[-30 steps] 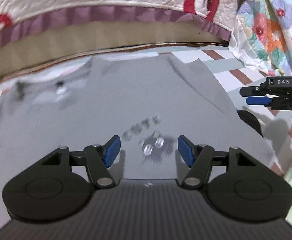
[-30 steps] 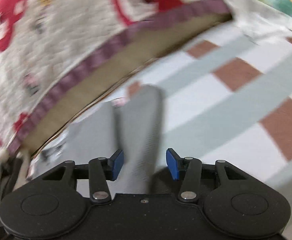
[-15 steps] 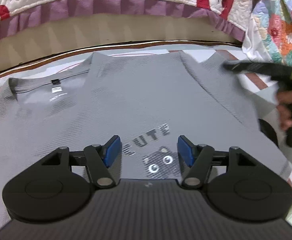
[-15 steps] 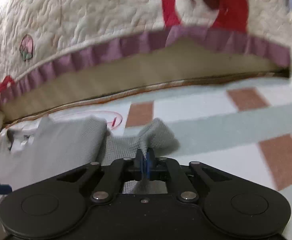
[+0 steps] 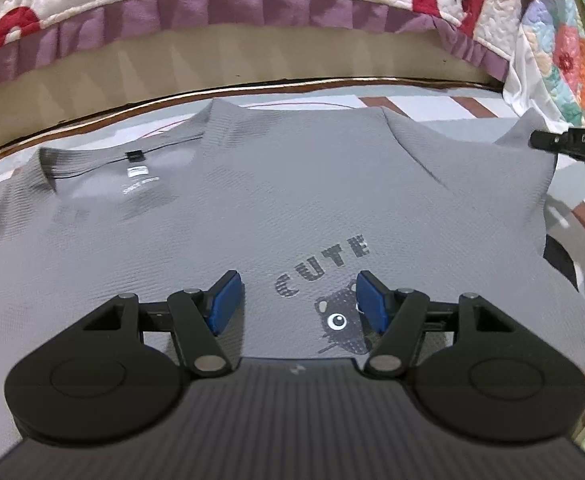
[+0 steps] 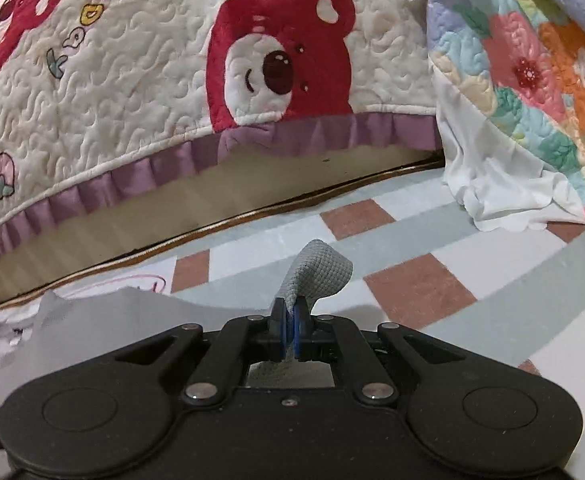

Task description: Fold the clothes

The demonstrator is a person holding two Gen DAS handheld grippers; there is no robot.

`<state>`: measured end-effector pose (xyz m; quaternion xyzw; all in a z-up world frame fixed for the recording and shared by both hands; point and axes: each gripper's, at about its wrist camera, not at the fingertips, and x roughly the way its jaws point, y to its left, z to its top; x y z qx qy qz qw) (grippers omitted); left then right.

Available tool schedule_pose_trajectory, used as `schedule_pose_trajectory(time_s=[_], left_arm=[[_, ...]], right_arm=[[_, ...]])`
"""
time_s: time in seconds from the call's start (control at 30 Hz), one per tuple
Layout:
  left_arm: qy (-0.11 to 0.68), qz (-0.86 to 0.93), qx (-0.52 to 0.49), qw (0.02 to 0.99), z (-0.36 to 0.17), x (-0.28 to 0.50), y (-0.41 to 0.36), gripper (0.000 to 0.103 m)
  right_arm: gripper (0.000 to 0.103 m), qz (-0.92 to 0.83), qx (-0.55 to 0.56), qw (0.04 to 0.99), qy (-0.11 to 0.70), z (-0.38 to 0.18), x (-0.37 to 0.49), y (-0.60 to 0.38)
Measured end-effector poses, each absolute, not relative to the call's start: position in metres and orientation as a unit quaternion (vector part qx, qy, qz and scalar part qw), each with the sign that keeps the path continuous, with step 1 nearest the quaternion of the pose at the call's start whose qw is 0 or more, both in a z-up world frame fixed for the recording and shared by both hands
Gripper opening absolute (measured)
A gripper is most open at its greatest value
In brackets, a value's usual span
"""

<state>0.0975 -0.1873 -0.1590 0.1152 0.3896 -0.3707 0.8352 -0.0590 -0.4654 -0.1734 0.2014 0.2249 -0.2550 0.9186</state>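
A grey T-shirt (image 5: 276,200) lay spread flat on a checked mat (image 6: 420,292) of pale green, white and brown squares, its collar end toward the left of the left wrist view and its far edge close to the foot of a bed. The shirt's front faced up, with the printed word "CUTE" (image 5: 324,266) and a small cartoon animal face (image 5: 342,318) below it, and a neck label (image 5: 138,172) just inside the collar. The left claw (image 5: 294,300) hovered over the printed part of the T-shirt with its blue pads (image 5: 224,300) standing apart, one on each side of the print, and nothing caught between them. The right claw (image 6: 290,326) was shut tight on a sleeve (image 6: 316,276) of the T-shirt; the waffle-knit cloth rose out from between the pressed pads and curled over in front of them, lifted off the mat. In the left wrist view the same claw (image 5: 564,144) entered from the right edge, at the T-shirt's raised far right corner. Behind the T-shirt hung a white quilted bedcover (image 6: 140,92) with red bear faces and a purple ruffled hem, and to the right of it a floral quilt (image 6: 532,72) with a white scalloped edge drooped onto the mat.
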Motion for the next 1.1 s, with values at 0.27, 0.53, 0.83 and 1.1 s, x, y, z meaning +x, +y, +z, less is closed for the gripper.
schedule_pose_trajectory(time_s=[0.27, 0.53, 0.83, 1.1], left_arm=[[0.398, -0.347, 0.038, 0.848, -0.152, 0.111, -0.164, 0.063], [0.443, -0.344, -0.038, 0.827, -0.155, 0.122, -0.143, 0.064], [0.448, -0.368, -0.048, 0.813, -0.157, 0.108, -0.152, 0.066], [0.445, -0.408, -0.013, 0.797, -0.165, 0.098, -0.179, 0.069]], right_arm=[[0.005, -0.165, 0.082, 0.967, 0.175, -0.119, -0.060, -0.360], [0.008, -0.066, -0.005, 0.959, 0.277, -0.173, -0.039, -0.270], [0.059, 0.034, 0.019, 0.967, 0.252, -0.164, -0.086, -0.272], [0.068, -0.091, 0.201, 0.928, 0.302, -0.170, -0.077, -0.389]])
